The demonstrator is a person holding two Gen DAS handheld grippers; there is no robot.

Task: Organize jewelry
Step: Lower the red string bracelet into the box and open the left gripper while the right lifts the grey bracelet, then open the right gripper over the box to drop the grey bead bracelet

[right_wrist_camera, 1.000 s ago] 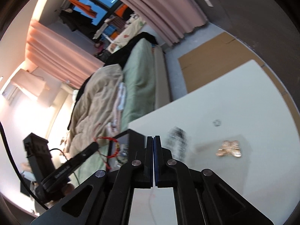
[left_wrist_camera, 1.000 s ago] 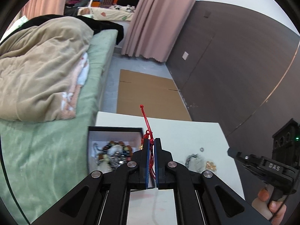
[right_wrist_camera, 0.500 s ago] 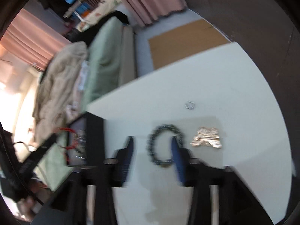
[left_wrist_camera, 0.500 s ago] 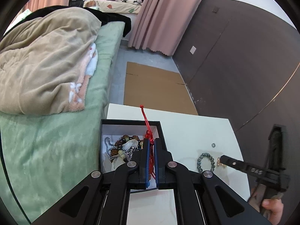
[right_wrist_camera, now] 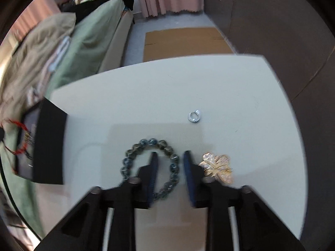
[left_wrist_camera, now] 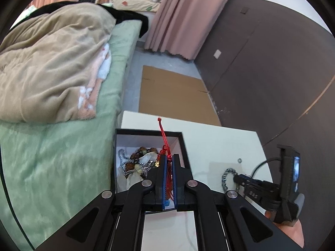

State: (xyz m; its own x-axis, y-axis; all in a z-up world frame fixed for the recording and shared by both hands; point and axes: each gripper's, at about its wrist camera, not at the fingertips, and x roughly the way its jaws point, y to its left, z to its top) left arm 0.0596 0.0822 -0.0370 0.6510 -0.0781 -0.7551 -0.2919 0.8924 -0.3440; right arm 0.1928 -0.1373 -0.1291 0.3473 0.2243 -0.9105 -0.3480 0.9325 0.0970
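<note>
Right tool (right_wrist_camera: 169, 156) spread, straddling the bead bracelet's (right_wrist_camera: 150, 165) rim; left tool (left_wrist_camera: 169, 159) clamps red cord (left_wrist_camera: 165, 146) above box (left_wrist_camera: 184, 146).

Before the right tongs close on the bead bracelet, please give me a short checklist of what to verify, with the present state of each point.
1. Right tongs open: ok.
2. One strand of the dark green bead bracelet lies between the jaws: ok, the right side of the loop runs through the gap.
3. Gold leaf-shaped brooch outside the jaws: ok, but it lies close beside the right finger.
4. Small silver ring out of the way: ok, farther ahead on the white table.
5. Left tongs hold the red cord firmly over the black jewelry box: ok.
6. Fingertips touching the table: cannot tell.
</note>
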